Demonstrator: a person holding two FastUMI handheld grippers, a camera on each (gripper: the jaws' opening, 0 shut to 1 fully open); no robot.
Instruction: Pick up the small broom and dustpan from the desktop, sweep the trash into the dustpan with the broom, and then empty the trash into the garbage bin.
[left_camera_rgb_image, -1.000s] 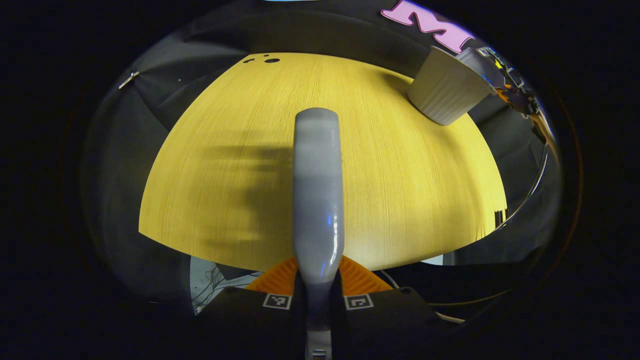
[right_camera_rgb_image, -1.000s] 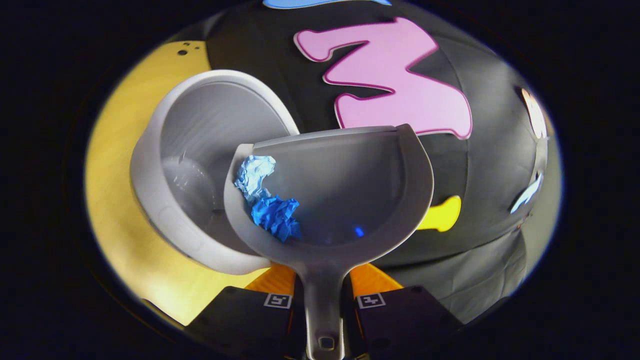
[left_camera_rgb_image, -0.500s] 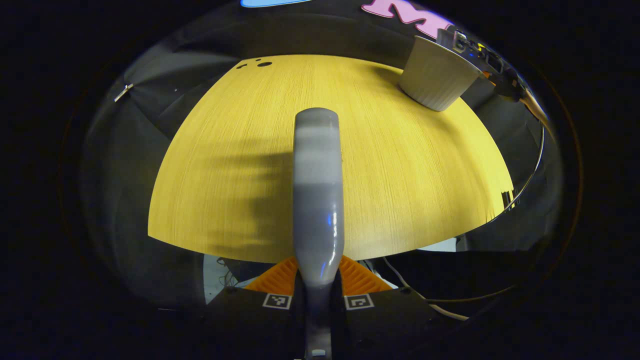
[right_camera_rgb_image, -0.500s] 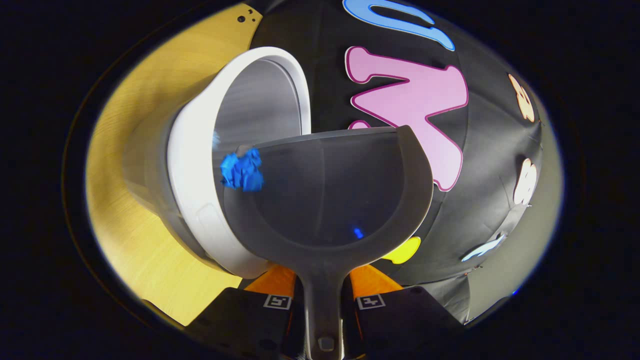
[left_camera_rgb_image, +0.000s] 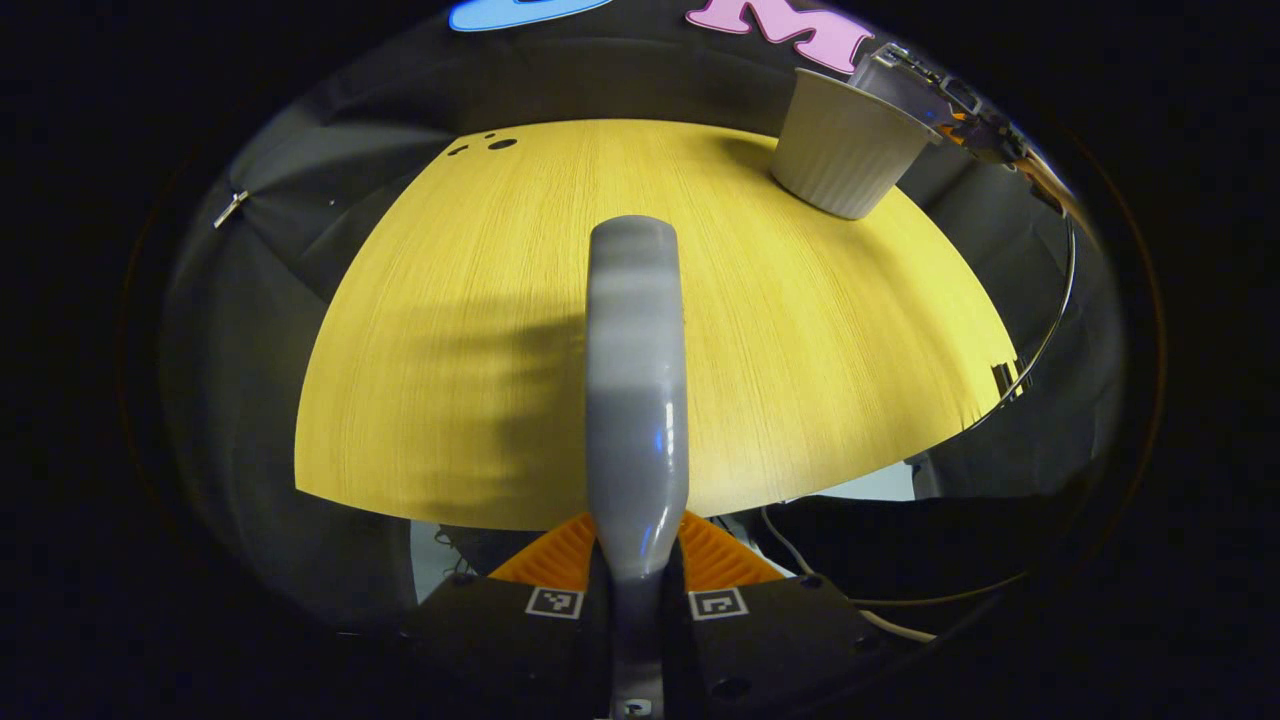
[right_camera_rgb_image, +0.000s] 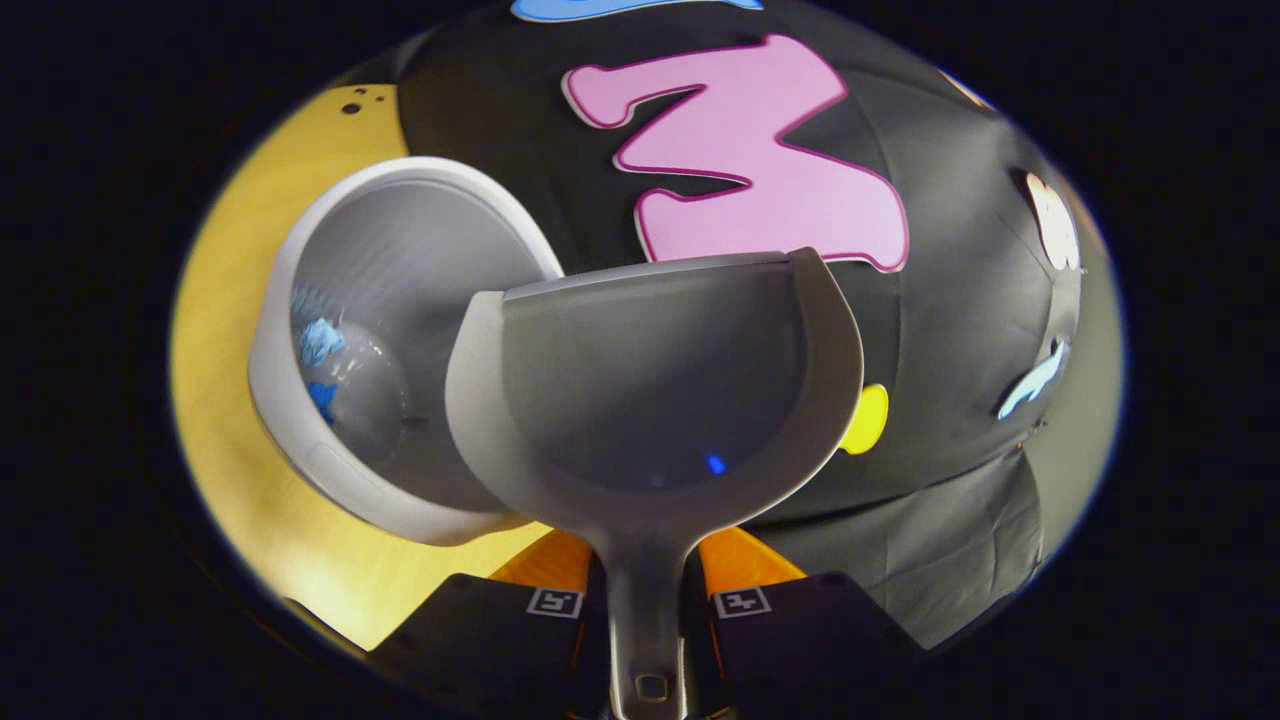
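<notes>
My left gripper (left_camera_rgb_image: 635, 548) is shut on the grey broom (left_camera_rgb_image: 636, 370), which sticks out forward above the yellow desktop (left_camera_rgb_image: 800, 330); its bristles are hidden. My right gripper (right_camera_rgb_image: 648, 575) is shut on the handle of the grey dustpan (right_camera_rgb_image: 660, 390). The pan's inside is bare, and it hangs beside and partly over the white garbage bin (right_camera_rgb_image: 400, 250). Blue crumpled paper (right_camera_rgb_image: 320, 345) lies inside the bin against its wall. In the left gripper view the bin (left_camera_rgb_image: 845, 150) stands at the desk's far right, with the other gripper (left_camera_rgb_image: 965, 105) just above its rim.
The desk's near edge (left_camera_rgb_image: 480, 510) lies close below the broom, with cables (left_camera_rgb_image: 900, 600) hanging under it. Small dark holes (left_camera_rgb_image: 490, 145) mark the far left corner. The booth's black cloth (right_camera_rgb_image: 980, 330) rises right behind the bin.
The blue paper slid out of the dustpan into the bin as the pan tipped sideways, then swung back level. The left gripper drifted slightly; the bin now sits more to the left in its view.
</notes>
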